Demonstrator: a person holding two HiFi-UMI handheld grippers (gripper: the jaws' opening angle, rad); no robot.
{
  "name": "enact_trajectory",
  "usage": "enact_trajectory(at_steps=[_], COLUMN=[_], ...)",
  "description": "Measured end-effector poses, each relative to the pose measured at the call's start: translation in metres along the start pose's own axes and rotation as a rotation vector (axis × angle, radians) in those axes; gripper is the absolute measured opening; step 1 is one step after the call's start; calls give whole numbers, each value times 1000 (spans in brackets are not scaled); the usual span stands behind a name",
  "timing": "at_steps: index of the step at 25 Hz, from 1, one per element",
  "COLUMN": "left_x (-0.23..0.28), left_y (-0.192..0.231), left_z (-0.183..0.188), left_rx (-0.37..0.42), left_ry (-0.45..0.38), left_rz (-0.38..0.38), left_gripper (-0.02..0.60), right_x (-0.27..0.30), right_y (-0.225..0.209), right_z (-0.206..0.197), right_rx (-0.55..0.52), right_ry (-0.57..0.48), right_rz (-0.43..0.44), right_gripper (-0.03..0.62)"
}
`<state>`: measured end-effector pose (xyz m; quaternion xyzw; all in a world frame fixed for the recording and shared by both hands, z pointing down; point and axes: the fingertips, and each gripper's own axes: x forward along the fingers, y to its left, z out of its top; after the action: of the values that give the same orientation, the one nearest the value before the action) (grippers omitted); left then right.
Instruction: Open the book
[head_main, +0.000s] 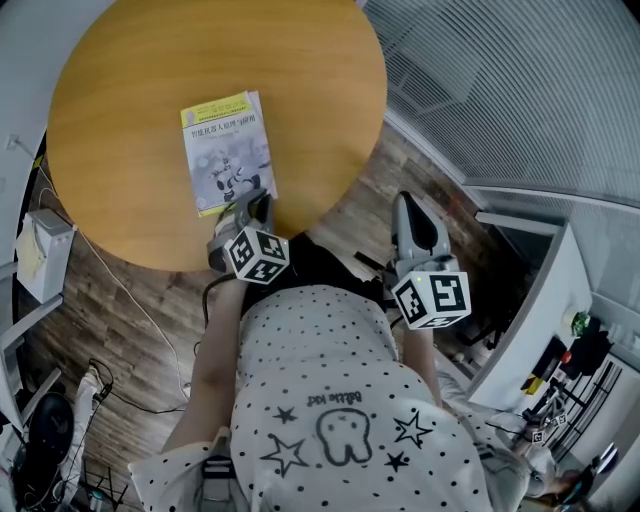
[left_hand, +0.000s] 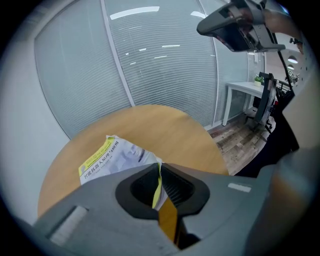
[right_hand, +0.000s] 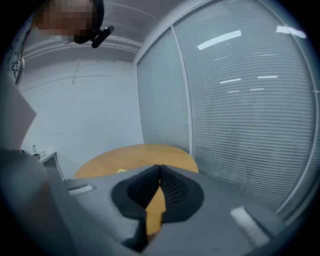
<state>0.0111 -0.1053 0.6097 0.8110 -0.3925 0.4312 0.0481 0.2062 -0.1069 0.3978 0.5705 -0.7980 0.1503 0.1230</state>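
I have the left gripper (head_main: 258, 200) closed on the near right corner of the thin paperback book (head_main: 228, 150) with the yellow title band. In the left gripper view a yellow-edged cover sheet sits pinched between the jaws (left_hand: 159, 176). I judge the opening has just begun. Next I need to lift that corner and swing it leftward over the far edge, without dragging the whole book.

The book lies near my side of the round wooden bench (head_main: 150, 60). Its long axis runs away from me, with the title end farthest and leaning slightly left.

The right gripper (head_main: 405, 208) hangs off the bench, jaws together on nothing.
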Motion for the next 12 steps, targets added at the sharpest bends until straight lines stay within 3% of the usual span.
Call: enact_trajectory(at_steps=[12], left_x=[-26], left_y=[25], left_z=[14], left_rx=[-51], left_ry=[-45], left_rz=[67], left_gripper=[26], right_x=[7], right_y=[12], right_z=[5], right_rx=[-11], right_ry=[-8], right_rz=[43], right_gripper=[3])
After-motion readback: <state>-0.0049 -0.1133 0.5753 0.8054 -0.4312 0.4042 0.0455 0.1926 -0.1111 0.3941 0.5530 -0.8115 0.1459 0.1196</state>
